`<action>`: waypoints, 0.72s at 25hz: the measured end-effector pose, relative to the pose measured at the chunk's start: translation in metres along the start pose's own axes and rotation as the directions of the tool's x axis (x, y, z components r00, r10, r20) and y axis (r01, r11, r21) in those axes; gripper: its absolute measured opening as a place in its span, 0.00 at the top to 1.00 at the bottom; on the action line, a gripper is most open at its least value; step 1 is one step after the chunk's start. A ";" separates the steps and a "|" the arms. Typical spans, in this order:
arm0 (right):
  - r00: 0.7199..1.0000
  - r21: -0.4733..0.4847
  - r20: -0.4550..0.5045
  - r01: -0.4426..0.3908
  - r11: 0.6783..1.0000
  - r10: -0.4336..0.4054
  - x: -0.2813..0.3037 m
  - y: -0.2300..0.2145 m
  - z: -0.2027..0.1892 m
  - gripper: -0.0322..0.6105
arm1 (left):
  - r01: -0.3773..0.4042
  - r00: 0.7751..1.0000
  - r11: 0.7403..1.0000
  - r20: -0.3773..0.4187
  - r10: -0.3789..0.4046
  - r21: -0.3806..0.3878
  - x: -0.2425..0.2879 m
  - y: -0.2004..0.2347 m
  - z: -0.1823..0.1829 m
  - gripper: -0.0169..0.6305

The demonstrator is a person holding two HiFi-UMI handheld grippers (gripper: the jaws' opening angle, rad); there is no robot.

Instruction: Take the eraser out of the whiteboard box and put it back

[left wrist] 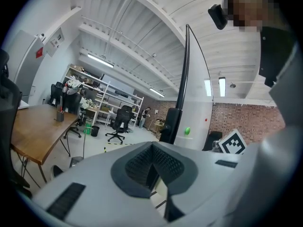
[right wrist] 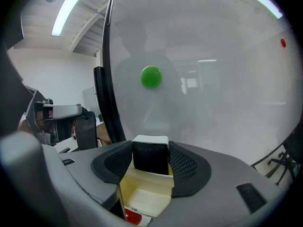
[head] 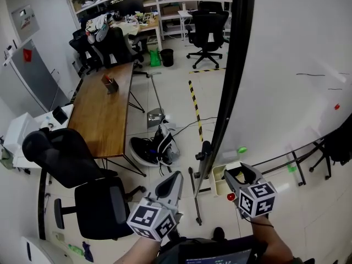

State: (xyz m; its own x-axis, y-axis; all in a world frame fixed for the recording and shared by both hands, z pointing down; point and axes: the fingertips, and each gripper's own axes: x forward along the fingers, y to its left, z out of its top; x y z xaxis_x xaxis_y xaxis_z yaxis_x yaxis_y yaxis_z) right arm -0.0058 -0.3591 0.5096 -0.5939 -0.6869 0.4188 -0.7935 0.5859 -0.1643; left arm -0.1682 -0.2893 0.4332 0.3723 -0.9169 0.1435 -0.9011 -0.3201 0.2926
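Eraser (right wrist: 150, 148) sits clamped in the right tongs (right wrist: 150, 161) just above the cream whiteboard box (right wrist: 142, 200), left tongs (left wrist: 152, 162) closed and empty; an off-centre release could drop it past the rim.
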 end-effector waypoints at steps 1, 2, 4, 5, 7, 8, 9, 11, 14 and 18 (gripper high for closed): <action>1.000 -0.005 -0.010 0.002 1.000 -0.002 0.001 0.000 -0.001 0.53 | 0.002 1.000 1.000 0.002 -0.002 0.001 0.000 0.000 0.000 0.93; 1.000 -0.014 -0.023 0.003 1.000 -0.003 0.002 0.001 -0.003 0.53 | 0.004 1.000 1.000 0.004 -0.004 0.003 0.000 0.000 -0.001 0.93; 0.999 -0.032 -0.046 0.004 0.999 -0.006 0.003 0.002 -0.006 0.53 | 0.007 1.000 1.000 0.006 -0.007 0.003 -0.001 0.000 -0.001 0.93; 0.998 -0.037 -0.054 0.007 0.999 -0.009 0.004 0.002 -0.007 0.53 | 0.007 1.000 1.000 0.007 -0.007 0.003 -0.002 0.000 -0.001 0.93; 0.998 -0.040 -0.068 0.011 0.999 -0.013 0.005 0.003 -0.008 0.53 | 0.003 1.000 1.000 0.008 -0.003 0.000 -0.004 0.000 0.002 0.93; 0.997 -0.041 -0.075 0.011 0.999 -0.014 0.005 0.003 -0.009 0.53 | 0.001 1.000 1.000 0.009 -0.001 -0.001 -0.005 0.000 0.003 0.93; 0.996 -0.042 -0.083 0.010 0.999 -0.014 0.006 0.004 -0.010 0.53 | -0.001 1.000 1.000 0.010 0.001 -0.003 -0.005 0.000 0.003 0.93; 0.995 -0.046 -0.103 0.011 0.999 -0.016 0.007 0.004 -0.012 0.53 | -0.003 1.000 1.000 0.010 0.003 -0.004 -0.007 0.000 0.004 0.93; 0.989 -0.055 -0.144 0.018 0.998 -0.026 0.011 0.004 -0.017 0.53 | -0.001 1.000 1.000 0.019 0.001 -0.008 -0.009 0.001 0.003 0.93; 0.982 -0.067 -0.181 0.033 0.997 -0.045 0.013 0.005 -0.019 0.53 | 0.000 1.000 1.000 0.030 0.000 -0.011 -0.013 0.002 0.002 0.93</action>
State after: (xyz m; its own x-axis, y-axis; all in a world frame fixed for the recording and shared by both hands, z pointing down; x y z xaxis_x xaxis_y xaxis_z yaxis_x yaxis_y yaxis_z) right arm -0.0151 -0.3570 0.5317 -0.5238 -0.6232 0.5808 -0.8023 0.5901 -0.0905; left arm -0.1751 -0.2783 0.4302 0.3656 -0.9237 0.1146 -0.8984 -0.3180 0.3028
